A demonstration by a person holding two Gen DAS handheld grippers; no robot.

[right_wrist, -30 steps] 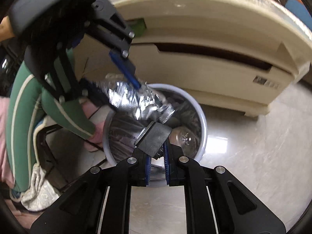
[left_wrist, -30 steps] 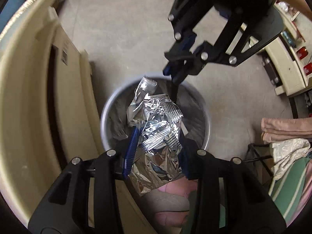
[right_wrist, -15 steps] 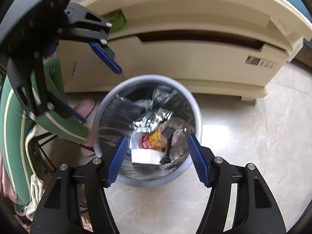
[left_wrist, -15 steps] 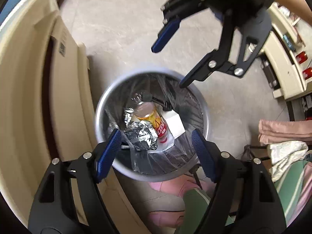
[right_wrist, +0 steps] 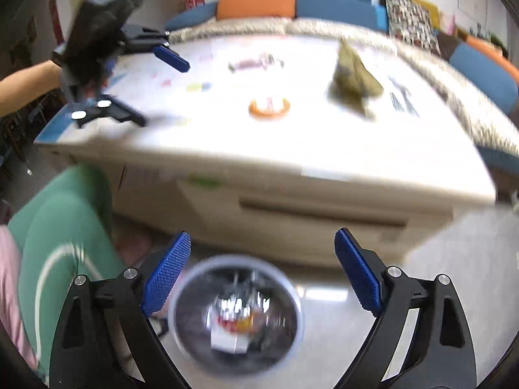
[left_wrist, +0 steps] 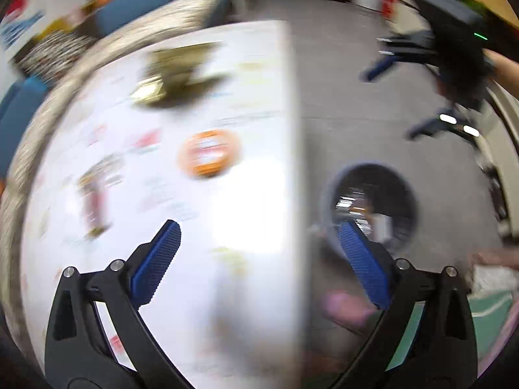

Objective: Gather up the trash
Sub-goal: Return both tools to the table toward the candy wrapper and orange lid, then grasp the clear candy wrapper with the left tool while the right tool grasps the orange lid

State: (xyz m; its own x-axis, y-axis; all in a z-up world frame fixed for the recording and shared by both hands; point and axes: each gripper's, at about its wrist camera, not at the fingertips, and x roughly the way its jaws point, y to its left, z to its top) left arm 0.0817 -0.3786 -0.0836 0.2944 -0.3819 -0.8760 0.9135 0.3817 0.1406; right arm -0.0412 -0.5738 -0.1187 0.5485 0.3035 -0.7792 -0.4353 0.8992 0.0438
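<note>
**Three scraps on the table, both grippers empty**

While the trash bin (right_wrist: 235,312) sits low on the floor at the near side, already holding foil and a bottle, what we must fetch lies on the white table (right_wrist: 308,149) beyond it: an orange ring-shaped lid (right_wrist: 269,107) mid-table, a crumpled olive wrapper (right_wrist: 355,79) farther right, and a thin wrapper (right_wrist: 256,63) toward the far edge. Blur hides their exact long axes. Our left gripper (left_wrist: 256,259) hangs over the near table with jaws spread wide and nothing in them, so we judge it nearer the lid. Our right gripper (right_wrist: 262,272), equally wide and empty, hovers above the bin, short of the table's near edge. The tabletop around the scraps offers open room
</note>
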